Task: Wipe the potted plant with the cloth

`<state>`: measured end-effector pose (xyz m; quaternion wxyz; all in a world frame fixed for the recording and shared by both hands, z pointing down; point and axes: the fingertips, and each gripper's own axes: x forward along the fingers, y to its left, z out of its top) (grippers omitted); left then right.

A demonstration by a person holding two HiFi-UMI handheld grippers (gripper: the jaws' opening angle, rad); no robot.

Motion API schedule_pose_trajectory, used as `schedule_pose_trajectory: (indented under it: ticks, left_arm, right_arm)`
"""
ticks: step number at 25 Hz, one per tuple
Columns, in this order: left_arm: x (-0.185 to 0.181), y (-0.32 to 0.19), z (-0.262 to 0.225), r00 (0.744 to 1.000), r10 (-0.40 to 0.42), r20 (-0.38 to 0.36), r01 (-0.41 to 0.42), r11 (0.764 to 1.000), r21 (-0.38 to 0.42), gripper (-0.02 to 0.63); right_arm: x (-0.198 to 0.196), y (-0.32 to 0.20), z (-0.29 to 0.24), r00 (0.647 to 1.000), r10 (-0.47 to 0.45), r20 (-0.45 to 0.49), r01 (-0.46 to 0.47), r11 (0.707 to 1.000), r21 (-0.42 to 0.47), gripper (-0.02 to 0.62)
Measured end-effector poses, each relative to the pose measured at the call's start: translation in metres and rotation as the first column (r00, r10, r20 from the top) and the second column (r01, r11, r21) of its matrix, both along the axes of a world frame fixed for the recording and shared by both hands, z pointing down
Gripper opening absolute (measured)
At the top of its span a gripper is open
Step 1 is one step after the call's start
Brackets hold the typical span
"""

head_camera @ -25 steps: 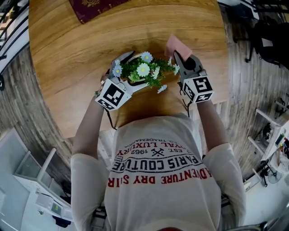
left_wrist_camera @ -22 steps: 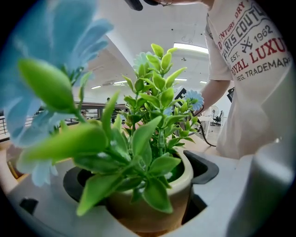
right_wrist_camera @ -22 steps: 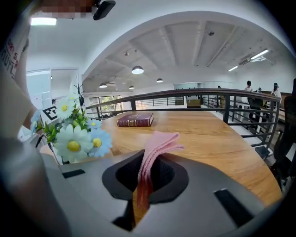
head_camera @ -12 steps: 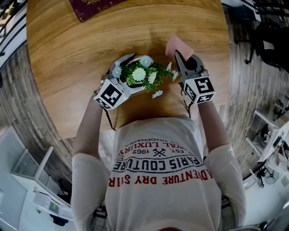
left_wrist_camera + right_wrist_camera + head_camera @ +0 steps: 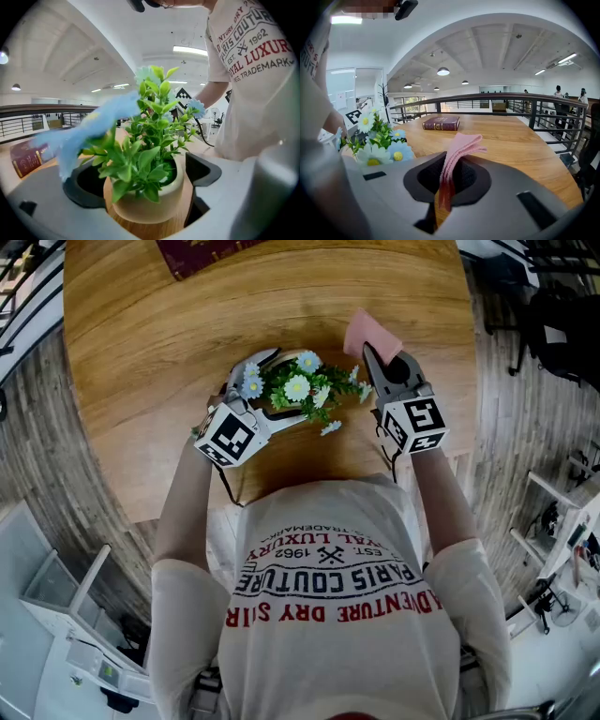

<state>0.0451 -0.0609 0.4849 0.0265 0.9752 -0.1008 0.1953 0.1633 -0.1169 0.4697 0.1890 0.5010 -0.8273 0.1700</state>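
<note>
A small potted plant with white and pale blue daisies stands in a cream pot on the round wooden table. My left gripper is shut on the pot, one jaw on each side of it. The green leaves fill the left gripper view. My right gripper is shut on a folded pink cloth, which sticks up from the jaws. The cloth sits just right of the flowers, apart from them.
A dark red book lies at the table's far side, also seen in the head view. A black railing runs beyond the table. The near table edge is close to the person's body.
The plant has shifted and turned slightly in the left gripper's hold; the flower heads sit a little differently. The right gripper with the cloth has barely moved.
</note>
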Motion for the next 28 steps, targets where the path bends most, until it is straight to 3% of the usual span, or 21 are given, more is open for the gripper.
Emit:
schedule_pose_trajectory:
  ticks: [5, 13, 17, 20, 21, 22, 23, 26, 28]
  left_arm:
    - [-0.018, -0.001, -0.013, 0.998, -0.067, 0.001, 0.067, 0.997, 0.025, 0.515]
    - [-0.053, -0.007, -0.08, 0.97, -0.218, -0.104, 0.229, 0.968, 0.102, 0.514]
    - [-0.067, -0.01, -0.113, 0.937, -0.316, -0.15, 0.334, 0.936, 0.113, 0.512]
    - [-0.08, -0.015, -0.14, 0.891, -0.405, -0.206, 0.433, 0.894, 0.115, 0.498]
    - [-0.087, -0.018, -0.151, 0.865, -0.445, -0.232, 0.481, 0.867, 0.131, 0.424]
    - [-0.095, -0.022, -0.162, 0.834, -0.486, -0.261, 0.532, 0.834, 0.147, 0.242]
    - [-0.101, -0.023, -0.171, 0.807, -0.516, -0.287, 0.571, 0.806, 0.157, 0.136]
    - [-0.113, -0.023, -0.186, 0.769, -0.563, -0.303, 0.624, 0.764, 0.162, 0.12]
    - [-0.124, -0.027, -0.189, 0.73, -0.618, -0.291, 0.677, 0.713, 0.183, 0.053]
  right_arm:
    - [-0.005, 0.008, -0.014, 1.0, 0.009, 0.002, -0.009, 0.999, 0.033, 0.037]
    - [-0.016, 0.023, -0.056, 1.0, 0.023, 0.012, -0.024, 0.993, 0.114, 0.037]
    - [-0.017, 0.029, -0.076, 0.999, 0.035, -0.008, -0.034, 0.987, 0.156, 0.037]
    - [-0.019, 0.026, -0.091, 0.999, 0.039, -0.001, -0.039, 0.981, 0.188, 0.037]
    - [-0.02, 0.023, -0.097, 0.999, 0.038, 0.002, -0.037, 0.979, 0.202, 0.037]
    - [-0.022, 0.02, -0.103, 0.999, 0.035, 0.004, -0.035, 0.976, 0.214, 0.037]
    - [-0.024, 0.018, -0.109, 0.999, 0.032, 0.005, -0.033, 0.974, 0.225, 0.037]
    - [-0.033, 0.019, -0.125, 1.0, 0.014, -0.003, -0.013, 0.966, 0.258, 0.037]
    - [-0.04, 0.015, -0.135, 1.0, -0.008, -0.014, 0.012, 0.957, 0.289, 0.037]
